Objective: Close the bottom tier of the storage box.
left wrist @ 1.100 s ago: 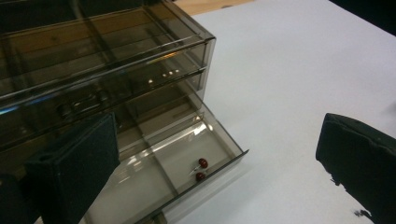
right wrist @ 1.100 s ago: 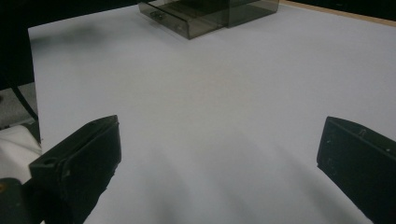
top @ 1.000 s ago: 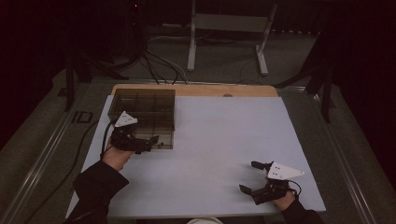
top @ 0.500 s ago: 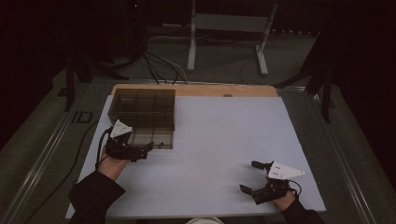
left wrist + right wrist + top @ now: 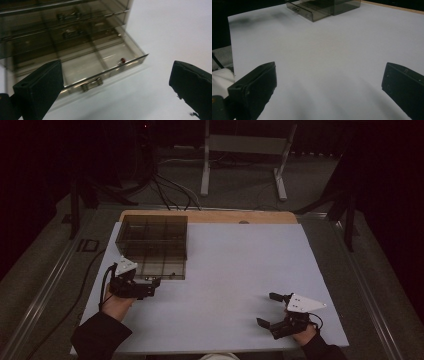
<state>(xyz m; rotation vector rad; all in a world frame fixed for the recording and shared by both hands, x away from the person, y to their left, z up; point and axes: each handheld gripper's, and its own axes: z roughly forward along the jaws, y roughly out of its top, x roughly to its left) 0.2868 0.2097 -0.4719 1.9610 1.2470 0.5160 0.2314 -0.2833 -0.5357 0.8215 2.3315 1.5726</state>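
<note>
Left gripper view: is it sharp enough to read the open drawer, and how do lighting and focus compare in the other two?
Left gripper view: drawer slightly soft, glare streaks on its smoky plastic, small red item legible. High view: dim, dark surroundings, white table evenly lit. Right gripper view: table sharp nearby, far drawer unit blurred.

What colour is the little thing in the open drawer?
Red, seen best in the left gripper view.

The drawer box (image 5: 152,245) is showing as smoky see-through plastic, glossy, with a shiny metal handle (image 5: 92,84). The table's sheet (image 5: 240,270) is looking matt, smooth white; bare wood (image 5: 225,216) is edging its far side.
</note>
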